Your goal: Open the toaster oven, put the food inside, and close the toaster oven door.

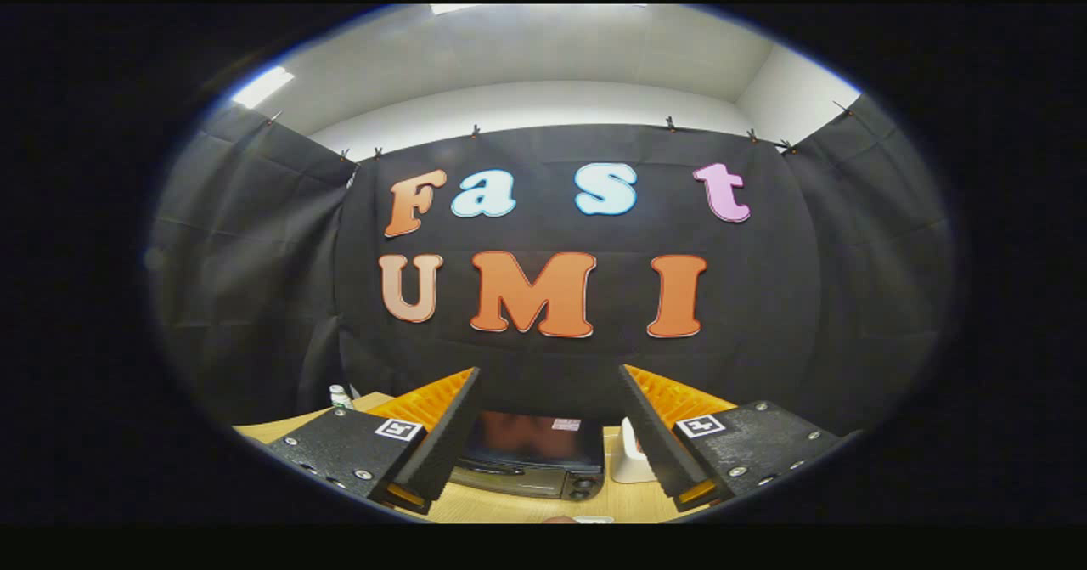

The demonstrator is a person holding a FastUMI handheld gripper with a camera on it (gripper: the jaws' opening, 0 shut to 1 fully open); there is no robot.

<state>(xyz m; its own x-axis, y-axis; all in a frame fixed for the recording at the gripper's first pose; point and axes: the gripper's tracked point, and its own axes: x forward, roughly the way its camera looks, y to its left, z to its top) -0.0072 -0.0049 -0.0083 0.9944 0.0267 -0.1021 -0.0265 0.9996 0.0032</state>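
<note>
A dark toaster oven (531,459) stands on the wooden table, seen from above between and beyond my two fingers. Its top is glossy, its door looks shut, and a handle bar runs along its front with knobs at the right end. My gripper (548,400) is held high over the table with its fingers spread wide and nothing between them. At the table's near edge, in front of the oven, a small brownish piece (560,519) and a pale flat item (594,519) just peek into view; I cannot tell what they are.
A white object (630,459) stands on the table just right of the oven, close behind my right finger. A small white bottle with a green cap (340,397) sits at the far left of the light wooden table (484,506). Black cloth walls close off the back and both sides.
</note>
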